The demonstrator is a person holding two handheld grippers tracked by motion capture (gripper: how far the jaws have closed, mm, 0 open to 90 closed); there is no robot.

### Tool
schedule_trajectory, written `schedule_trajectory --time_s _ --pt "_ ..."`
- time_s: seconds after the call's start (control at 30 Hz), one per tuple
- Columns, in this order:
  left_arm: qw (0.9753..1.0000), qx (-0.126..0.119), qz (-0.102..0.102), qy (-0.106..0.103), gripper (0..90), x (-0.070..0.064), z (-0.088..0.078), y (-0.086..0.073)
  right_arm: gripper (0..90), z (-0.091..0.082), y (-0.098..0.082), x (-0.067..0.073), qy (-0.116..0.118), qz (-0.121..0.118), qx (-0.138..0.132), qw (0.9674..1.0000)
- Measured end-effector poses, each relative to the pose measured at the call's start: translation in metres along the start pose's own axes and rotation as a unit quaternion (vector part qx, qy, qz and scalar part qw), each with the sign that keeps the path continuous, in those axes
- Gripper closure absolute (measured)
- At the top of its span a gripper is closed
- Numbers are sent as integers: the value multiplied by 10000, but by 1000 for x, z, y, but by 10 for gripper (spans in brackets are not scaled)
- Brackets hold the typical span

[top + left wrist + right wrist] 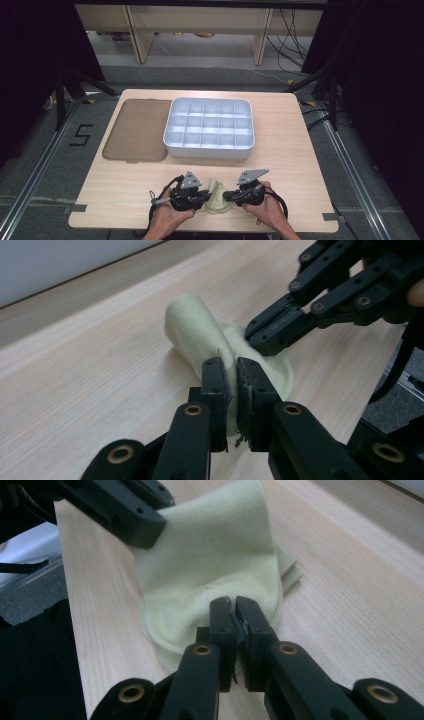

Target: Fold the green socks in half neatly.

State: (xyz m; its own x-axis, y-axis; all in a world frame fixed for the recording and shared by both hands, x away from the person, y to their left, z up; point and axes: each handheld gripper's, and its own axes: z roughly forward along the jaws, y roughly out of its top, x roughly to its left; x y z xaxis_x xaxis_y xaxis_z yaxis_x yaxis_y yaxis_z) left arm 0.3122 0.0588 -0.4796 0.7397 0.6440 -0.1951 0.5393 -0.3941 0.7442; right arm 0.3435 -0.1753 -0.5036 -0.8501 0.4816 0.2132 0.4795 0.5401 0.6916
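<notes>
We find both forearms entering from the near edge of the table, each hand wrapped around its tool and turned inward so the two point at each other. The left gripper lies level, just left of the pale yellow sock; the right gripper lies level, just right of it. The sock sits near the table's front edge, well in front of the white divided tray, and between the two tools.

In the left gripper view, we see the left gripper clenched on a fold of the sock, the fabric pinched thin between its jaws. The right gripper shows farther off, biting the sock's far edge.

In the right gripper view, we note the right gripper clamped on the sock's near hem. The cloth rises from the tabletop like a tent toward the left gripper, which grips its upper corner. A ribbed cuff lies flat on the wood behind the sock.

The high view alone gives us the tray's empty compartments and the brown mat touching the tray's left side.
</notes>
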Motion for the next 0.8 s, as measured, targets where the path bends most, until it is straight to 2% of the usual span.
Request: schedule_trajectory --time_s 0.03,0.07,0.27,0.37,0.4,0.47,0.53,0.57,0.6,0.63,0.67,0.7,0.73,0.77,0.8 --pt "10000 0 0 0 824 0 0 0 865 0 0 0 0 0 0 10000" --pt "10000 26 84 -36 823 -4 2 2 865 0 0 -1 31 25 -21 10000" --pt "9997 40 65 -222 822 -10 10 4 866 0 -1 -4 71 108 -21 9999" --pt "9997 -20 -57 -247 822 -14 15 3 866 0 -1 -4 61 109 -20 9999" --pt "9995 62 61 -289 822 -16 17 4 866 0 -1 -4 68 112 -22 9999" --pt "9996 111 48 -242 822 -18 21 4 866 0 -1 -4 86 146 -19 9999" --pt "9994 192 196 -225 822 -19 24 3 866 0 -1 -5 119 169 -23 9998" --pt "9994 192 196 -225 822 -19 24 3 866 0 -1 -5 119 169 -23 9998" --pt "9990 274 288 -195 822 -21 28 2 865 -1 -2 -7 65 167 -21 9998" --pt "9990 274 288 -195 821 -21 28 2 865 -1 -2 -7 65 167 -21 9998" --pt "9990 300 261 -199 821 -22 32 1 864 -5 -2 -10 -63 224 -27 9997" --pt "9985 350 380 -202 821 -21 33 1 864 -5 -2 -10 -63 224 -27 9997" --pt "9985 375 343 -184 821 -23 36 0 863 -11 -2 -14 -180 286 -121 9994" --pt "9985 375 343 -184 820 -23 36 0 863 -11 -2 -14 -180 286 -121 9994" --pt "9986 372 352 -119 820 -24 38 1 863 -20 2 -18 -261 225 -406 9986"
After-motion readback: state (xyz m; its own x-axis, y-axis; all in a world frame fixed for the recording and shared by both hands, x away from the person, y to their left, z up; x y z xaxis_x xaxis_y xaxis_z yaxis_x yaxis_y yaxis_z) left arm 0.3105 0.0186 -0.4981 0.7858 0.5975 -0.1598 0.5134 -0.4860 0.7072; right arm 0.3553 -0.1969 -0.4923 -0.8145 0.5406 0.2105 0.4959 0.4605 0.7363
